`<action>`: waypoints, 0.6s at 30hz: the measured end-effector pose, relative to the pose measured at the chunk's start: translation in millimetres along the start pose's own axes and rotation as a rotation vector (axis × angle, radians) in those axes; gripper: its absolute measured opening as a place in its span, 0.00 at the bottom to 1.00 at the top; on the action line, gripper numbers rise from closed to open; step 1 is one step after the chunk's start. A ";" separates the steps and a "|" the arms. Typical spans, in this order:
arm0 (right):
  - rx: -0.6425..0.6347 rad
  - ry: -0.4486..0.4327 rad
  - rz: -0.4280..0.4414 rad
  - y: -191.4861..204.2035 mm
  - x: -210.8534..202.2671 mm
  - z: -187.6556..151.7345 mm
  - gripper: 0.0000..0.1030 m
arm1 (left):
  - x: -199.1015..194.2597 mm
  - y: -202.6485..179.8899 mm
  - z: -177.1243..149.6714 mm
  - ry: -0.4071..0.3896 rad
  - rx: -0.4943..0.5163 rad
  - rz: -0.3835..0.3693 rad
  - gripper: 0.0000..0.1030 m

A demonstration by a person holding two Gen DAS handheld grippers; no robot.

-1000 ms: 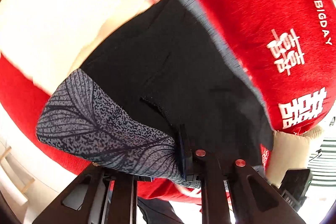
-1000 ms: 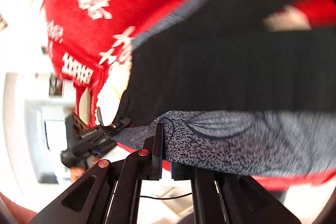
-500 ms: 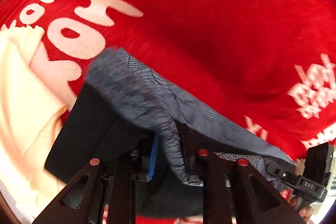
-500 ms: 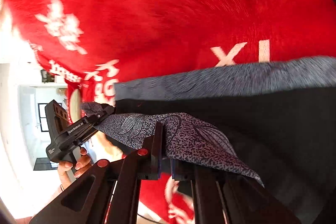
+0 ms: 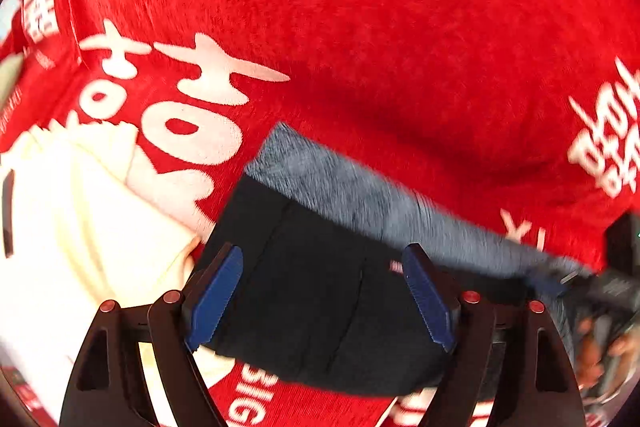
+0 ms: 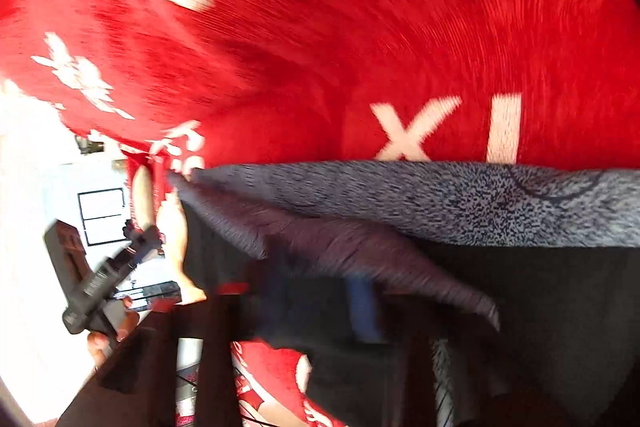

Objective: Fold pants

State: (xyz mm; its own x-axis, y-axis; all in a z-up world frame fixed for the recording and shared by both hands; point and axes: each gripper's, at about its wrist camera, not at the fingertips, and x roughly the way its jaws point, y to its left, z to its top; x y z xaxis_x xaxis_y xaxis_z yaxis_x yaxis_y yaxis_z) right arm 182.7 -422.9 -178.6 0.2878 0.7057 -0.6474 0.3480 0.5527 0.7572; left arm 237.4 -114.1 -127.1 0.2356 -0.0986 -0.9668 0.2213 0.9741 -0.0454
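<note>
- Red blanket point(image 5: 400, 75) with white lettering covers the surface; cream cloth point(image 5: 72, 227) at its left edge.
- Pants point(image 5: 320, 291) lie folded on the blanket, dark side up, grey patterned band along the far edge.
- Left claw point(image 5: 320, 303): jaws just opened, apart, astride the pants, pads clear.
- Right claw point(image 6: 312, 303): blurred; jaws just opened, apart, grey flap point(image 6: 360, 251) draped loose over them.

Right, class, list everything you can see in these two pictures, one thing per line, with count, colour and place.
Pants: one, black with a grey patterned band, lying folded on the blanket below the left tongs.
Blanket: one, red with white lettering, spread under the pants.
Cloth: one, cream, on the blanket beside the pants.
Left tongs: one, black with blue pads, open above the pants, nothing gripped; jaws have just been opening.
Right tongs: one, black, blurred, over the pants' edge; jaws have just been opening.
Hand: one, holding the left tongs' handle.
</note>
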 end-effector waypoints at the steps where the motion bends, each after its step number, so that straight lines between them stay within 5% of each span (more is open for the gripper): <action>1: -0.015 -0.032 0.010 7.0 -13.0 -4.8 0.81 | -1.3 -6.8 -5.7 0.002 0.024 0.012 0.80; 7: -0.088 -0.152 -0.145 15.3 -79.6 -52.3 0.81 | -9.8 -65.3 -66.8 0.072 0.175 -0.030 0.80; 11: -0.060 -0.246 -0.314 -8.7 -129.2 -125.8 0.81 | -10.9 -115.3 -114.9 0.144 0.297 -0.134 0.80; 18: 0.230 -0.389 -0.472 -89.5 -204.0 -296.5 0.81 | -11.3 -184.9 -185.9 0.220 0.403 -0.311 0.80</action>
State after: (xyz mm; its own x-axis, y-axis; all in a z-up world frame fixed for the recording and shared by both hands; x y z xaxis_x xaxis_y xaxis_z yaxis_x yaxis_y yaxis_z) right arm -171.7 -485.0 -88.6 0.3436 0.1745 -0.9228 0.6859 0.6245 0.3735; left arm 18.0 -255.3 -154.5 -0.0921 -0.2825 -0.9548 0.6034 0.7470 -0.2792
